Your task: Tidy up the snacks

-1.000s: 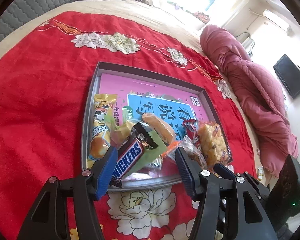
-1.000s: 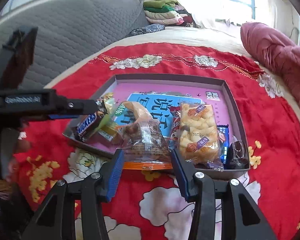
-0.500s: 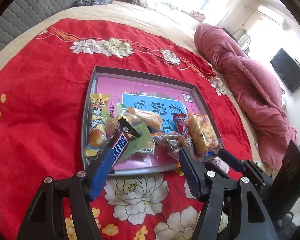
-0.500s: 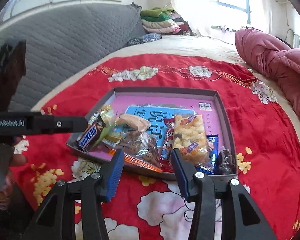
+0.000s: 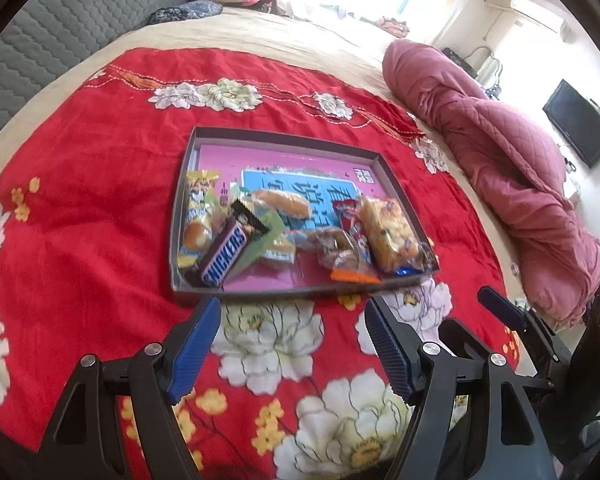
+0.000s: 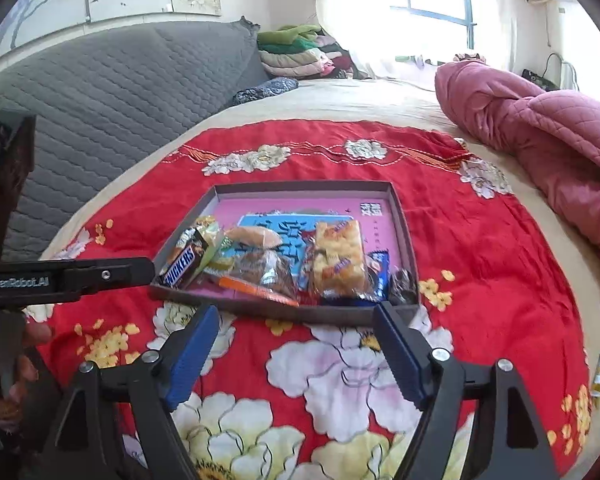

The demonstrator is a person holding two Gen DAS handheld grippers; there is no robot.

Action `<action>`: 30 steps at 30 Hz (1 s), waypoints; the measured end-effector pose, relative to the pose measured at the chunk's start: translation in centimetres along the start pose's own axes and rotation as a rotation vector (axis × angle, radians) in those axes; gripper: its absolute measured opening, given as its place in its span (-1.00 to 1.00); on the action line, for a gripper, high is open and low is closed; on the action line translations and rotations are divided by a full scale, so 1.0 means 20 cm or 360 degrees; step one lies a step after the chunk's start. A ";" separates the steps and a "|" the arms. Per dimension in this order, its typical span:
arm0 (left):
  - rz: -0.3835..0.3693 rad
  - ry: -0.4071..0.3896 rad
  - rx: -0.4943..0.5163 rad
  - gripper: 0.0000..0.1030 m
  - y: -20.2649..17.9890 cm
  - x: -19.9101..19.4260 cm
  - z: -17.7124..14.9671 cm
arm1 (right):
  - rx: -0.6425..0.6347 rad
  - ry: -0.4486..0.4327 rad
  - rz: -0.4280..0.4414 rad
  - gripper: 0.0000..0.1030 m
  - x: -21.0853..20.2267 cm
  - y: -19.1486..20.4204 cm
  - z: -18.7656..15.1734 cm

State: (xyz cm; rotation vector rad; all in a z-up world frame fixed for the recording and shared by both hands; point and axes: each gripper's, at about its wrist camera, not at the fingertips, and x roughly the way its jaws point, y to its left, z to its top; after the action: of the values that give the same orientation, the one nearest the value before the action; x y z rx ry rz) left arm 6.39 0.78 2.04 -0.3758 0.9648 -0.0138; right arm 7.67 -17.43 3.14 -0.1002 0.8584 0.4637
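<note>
Lettering reads "SNICKERS" on the bar [image 5: 225,255] in the tray [image 5: 288,136], "GenRobot.AI" on the left gripper [image 5: 292,320], whose jaws, like the right gripper's [image 6: 296,324], are opening, empty.

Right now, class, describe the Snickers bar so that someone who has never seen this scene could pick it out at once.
Find the shallow grey tray with a pink book inside, lying on the red flowered bedspread. Go to its near-left corner, where wrappers overlap. The Snickers bar lies slanted on top, the only dark brown wrapper with bold blue lettering on white.
</note>
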 end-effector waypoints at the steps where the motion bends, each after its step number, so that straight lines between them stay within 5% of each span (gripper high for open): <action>1: 0.0007 0.0005 0.0002 0.48 -0.01 -0.01 -0.01 | -0.0007 0.0001 -0.0011 0.61 -0.01 0.00 -0.01; 30: 0.0076 0.0105 0.0114 0.50 -0.11 -0.05 -0.19 | 0.0105 0.0053 -0.0136 0.68 -0.13 -0.06 -0.11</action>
State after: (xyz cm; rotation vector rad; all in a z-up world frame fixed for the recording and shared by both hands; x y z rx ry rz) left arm 3.13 -2.33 1.58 -0.2877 1.0355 -0.0175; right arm 5.23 -20.02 3.58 -0.0840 0.8977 0.3542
